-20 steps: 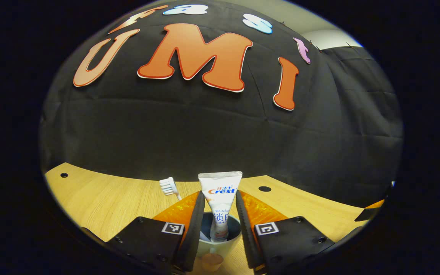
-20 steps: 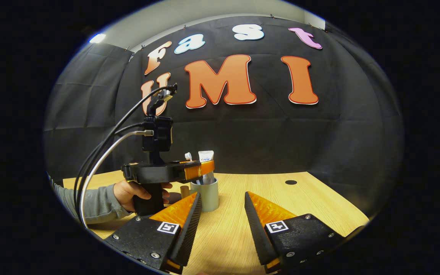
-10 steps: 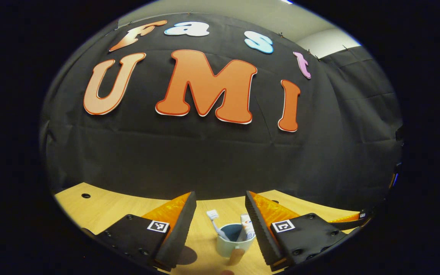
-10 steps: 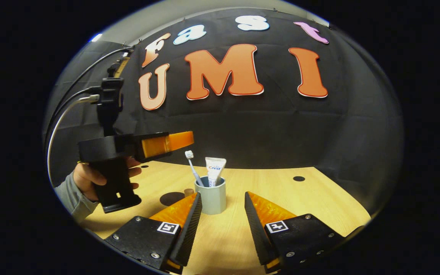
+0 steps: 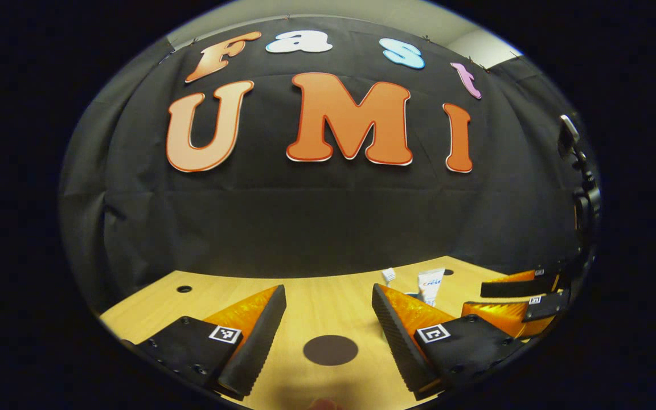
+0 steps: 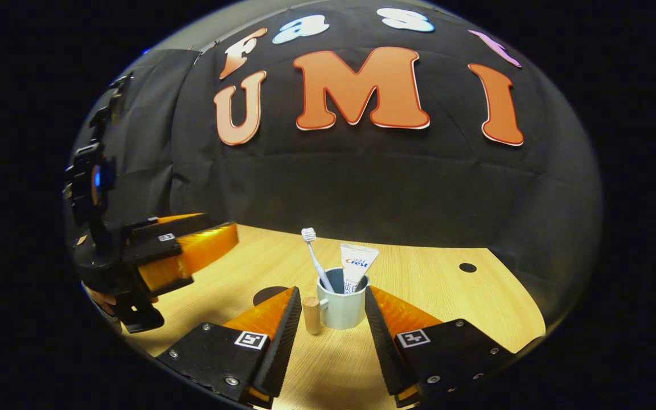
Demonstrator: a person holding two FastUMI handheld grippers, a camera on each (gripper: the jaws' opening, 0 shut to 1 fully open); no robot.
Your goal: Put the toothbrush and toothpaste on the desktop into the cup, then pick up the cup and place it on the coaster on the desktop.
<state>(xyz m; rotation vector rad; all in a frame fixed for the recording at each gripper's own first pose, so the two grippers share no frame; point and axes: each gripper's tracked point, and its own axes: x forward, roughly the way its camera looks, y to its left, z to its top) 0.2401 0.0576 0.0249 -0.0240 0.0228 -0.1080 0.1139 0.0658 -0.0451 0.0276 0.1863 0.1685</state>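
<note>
In the right gripper view, the pale mug (image 6: 342, 310) stood upright on the wooden tabletop (image 6: 430, 285), its wooden handle (image 6: 310, 315) turned left. The toothbrush (image 6: 315, 257) stood in it, long axis leaning up-left, bristles topmost. The toothpaste tube (image 6: 356, 266) stood beside it, flat crimped end up, tilted slightly right. The right gripper (image 6: 328, 327) had its fingers spread apart, the mug just beyond their tips, ungrasped. The dark round coaster (image 6: 268, 295) lay left of the mug. In the left gripper view, the left gripper (image 5: 328, 330) was parted, holding nothing, above the coaster (image 5: 331, 349).
</note>
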